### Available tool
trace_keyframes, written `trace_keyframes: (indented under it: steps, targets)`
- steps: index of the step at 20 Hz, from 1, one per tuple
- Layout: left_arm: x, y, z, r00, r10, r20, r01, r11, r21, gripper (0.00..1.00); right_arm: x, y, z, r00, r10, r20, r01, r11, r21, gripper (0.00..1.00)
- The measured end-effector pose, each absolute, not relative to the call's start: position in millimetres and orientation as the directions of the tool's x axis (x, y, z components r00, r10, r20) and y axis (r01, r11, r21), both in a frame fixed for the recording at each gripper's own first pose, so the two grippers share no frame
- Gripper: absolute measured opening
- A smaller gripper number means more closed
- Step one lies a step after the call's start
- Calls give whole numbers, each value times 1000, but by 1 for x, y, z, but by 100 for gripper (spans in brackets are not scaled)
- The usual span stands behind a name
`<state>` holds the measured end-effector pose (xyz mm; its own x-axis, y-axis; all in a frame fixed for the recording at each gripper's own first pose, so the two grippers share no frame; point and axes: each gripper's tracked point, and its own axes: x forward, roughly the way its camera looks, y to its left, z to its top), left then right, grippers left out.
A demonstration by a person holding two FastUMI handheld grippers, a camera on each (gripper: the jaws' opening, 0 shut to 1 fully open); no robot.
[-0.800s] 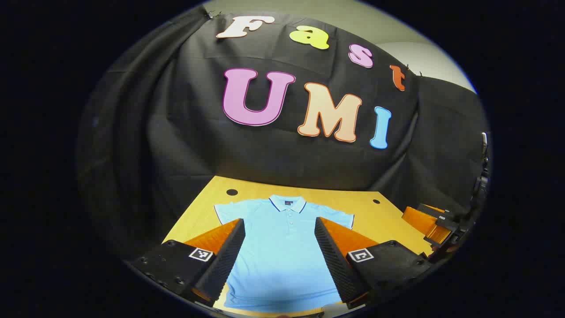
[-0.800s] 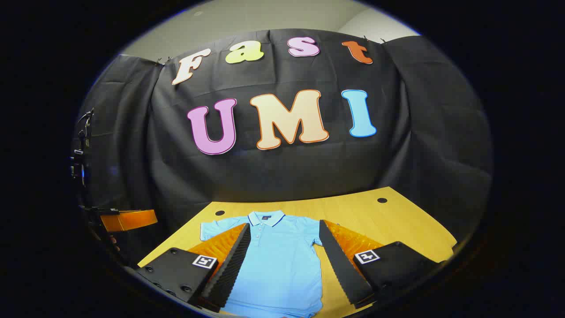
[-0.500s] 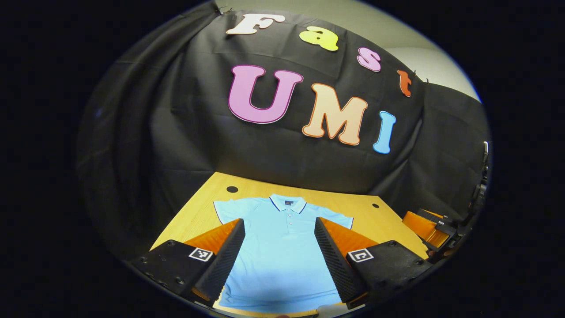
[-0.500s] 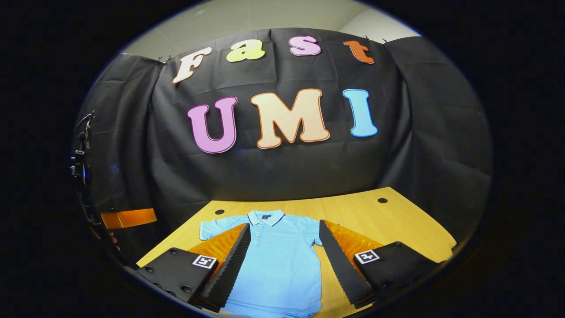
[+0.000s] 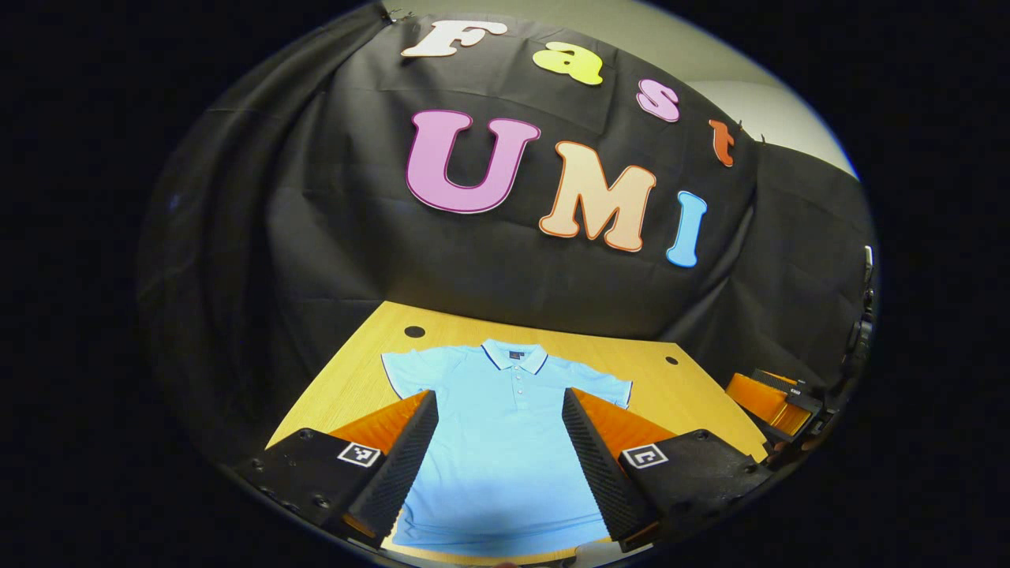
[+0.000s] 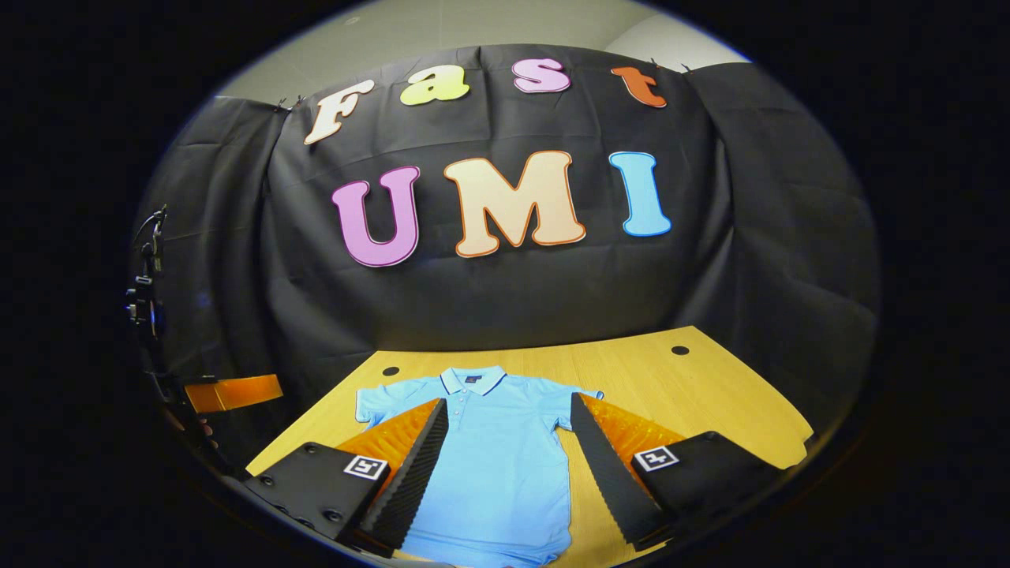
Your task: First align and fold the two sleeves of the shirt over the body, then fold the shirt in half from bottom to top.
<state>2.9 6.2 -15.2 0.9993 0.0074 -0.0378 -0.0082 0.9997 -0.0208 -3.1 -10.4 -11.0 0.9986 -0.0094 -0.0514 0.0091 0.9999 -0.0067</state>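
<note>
Nothing is folded yet: the polo shirt (image 5: 505, 442) is spread flat ahead of both wide, empty claws, left claw (image 5: 499, 457) and right claw (image 6: 509, 465).

The lower hem of the light blue short-sleeved polo shirt (image 5: 505, 426) is cut off at the bottom of the left gripper view, and its flanks are covered by the two fingers of the left claw (image 5: 499, 450). In the right gripper view, the same shirt (image 6: 497, 457) is partly masked by the fingers of the right claw (image 6: 505, 465), and its left sleeve is largely hidden behind one finger. The small patch inside the collar is too small to be made out. The near edge of the pale wooden counter (image 6: 710, 394) is cut off. The other claw (image 5: 777, 398) is seen only in part at the right rim of the left gripper view, so its opening cannot be judged there.
</note>
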Motion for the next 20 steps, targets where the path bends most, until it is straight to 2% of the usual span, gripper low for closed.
trace_keyframes:
  steps: [4, 7, 11, 20]
  targets:
    - [0, 5, -22, 999, 14, -49, -15, 1000, -21, 95, 12, -20, -16, 997, 1, -72, -1, 1000, 1, 97]
    - [-4, 7, -23, 998, 43, -49, -45, 999, -26, 94, 44, -41, -15, 997, -8, -79, 8, 1000, 7, 97]
    - [-7, 10, -26, 992, 111, -60, -114, 992, -53, 94, 105, -76, -22, 993, -15, -115, 14, 1000, -9, 97]
    - [11, -4, -40, 975, 199, -102, -208, 974, -93, 95, 251, -144, -95, 951, -16, -308, 22, 1000, 15, 98]
